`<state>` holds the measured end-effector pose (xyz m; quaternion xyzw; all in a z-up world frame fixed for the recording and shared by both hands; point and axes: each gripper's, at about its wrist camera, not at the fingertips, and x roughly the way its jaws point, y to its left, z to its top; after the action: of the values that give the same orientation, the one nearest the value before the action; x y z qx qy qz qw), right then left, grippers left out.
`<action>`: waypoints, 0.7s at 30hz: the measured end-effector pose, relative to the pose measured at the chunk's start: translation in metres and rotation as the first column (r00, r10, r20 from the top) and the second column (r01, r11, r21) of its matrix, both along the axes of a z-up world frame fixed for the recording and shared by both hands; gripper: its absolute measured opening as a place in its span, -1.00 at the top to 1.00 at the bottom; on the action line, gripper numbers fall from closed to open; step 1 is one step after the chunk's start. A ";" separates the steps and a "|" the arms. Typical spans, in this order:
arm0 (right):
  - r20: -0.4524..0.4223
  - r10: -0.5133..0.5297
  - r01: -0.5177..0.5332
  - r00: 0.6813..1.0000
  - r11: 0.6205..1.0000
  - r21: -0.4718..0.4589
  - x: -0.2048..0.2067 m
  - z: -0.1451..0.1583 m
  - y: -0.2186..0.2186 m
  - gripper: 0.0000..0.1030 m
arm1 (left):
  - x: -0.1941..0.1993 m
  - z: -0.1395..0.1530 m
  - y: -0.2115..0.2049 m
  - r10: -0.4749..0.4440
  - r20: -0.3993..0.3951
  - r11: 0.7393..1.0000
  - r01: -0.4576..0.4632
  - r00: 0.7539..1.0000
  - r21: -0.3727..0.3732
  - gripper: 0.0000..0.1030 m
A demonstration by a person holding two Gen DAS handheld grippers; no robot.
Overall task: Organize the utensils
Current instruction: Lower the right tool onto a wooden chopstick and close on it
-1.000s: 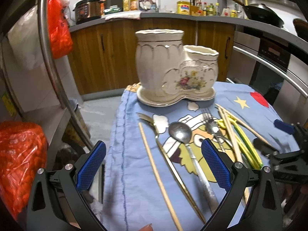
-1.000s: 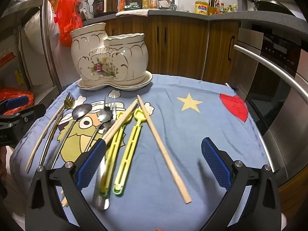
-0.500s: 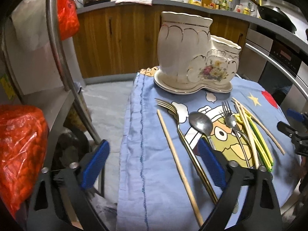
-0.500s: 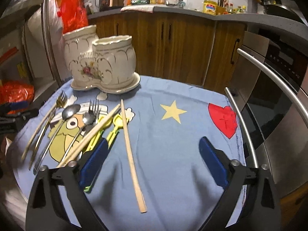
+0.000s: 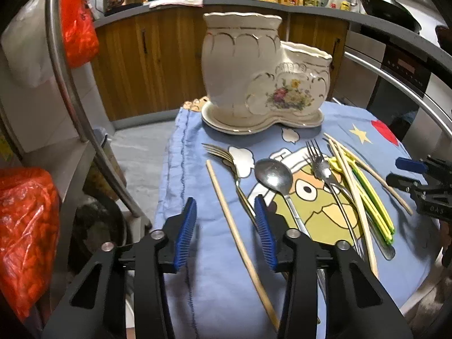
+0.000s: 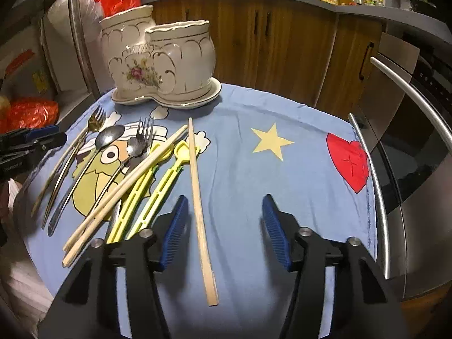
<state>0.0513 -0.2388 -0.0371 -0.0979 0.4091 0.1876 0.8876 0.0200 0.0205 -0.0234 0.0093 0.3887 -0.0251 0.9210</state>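
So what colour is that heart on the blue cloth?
The heart patch is red, clearest in the right wrist view.

Left gripper (image 5: 227, 227) low, jaws parted, nothing between; right gripper (image 6: 226, 227) likewise, jaws apart, empty

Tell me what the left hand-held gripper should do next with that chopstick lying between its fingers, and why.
Probably lower the left hand-held gripper and close on the wooden chopstick. Its jaws are open and straddle that chopstick, which lies flat on the blue cloth apart from the gold fork, so nothing else should get pinched. The ceramic utensil holder stands empty-looking ahead.
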 end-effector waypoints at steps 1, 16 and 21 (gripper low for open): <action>-0.005 0.008 -0.008 1.000 1.000 -0.007 0.001 0.000 0.001 0.06 | 0.001 -0.001 -0.001 -0.002 -0.007 1.000 0.002 1.000 0.004 0.28; -0.071 0.134 -0.138 0.988 0.989 -0.051 0.001 0.002 0.024 0.42 | -0.009 -0.008 -0.007 -0.020 -0.069 1.000 0.022 0.997 0.019 0.52; -0.076 0.142 -0.146 0.987 0.988 -0.055 0.002 0.002 0.025 0.48 | -0.010 -0.018 -0.011 -0.035 -0.119 0.999 0.038 0.992 0.023 0.52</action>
<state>0.0535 -0.2135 -0.0351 -0.1473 0.4379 0.2422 0.8532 0.0102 0.0091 -0.0409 0.0267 0.4430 -0.0375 0.8953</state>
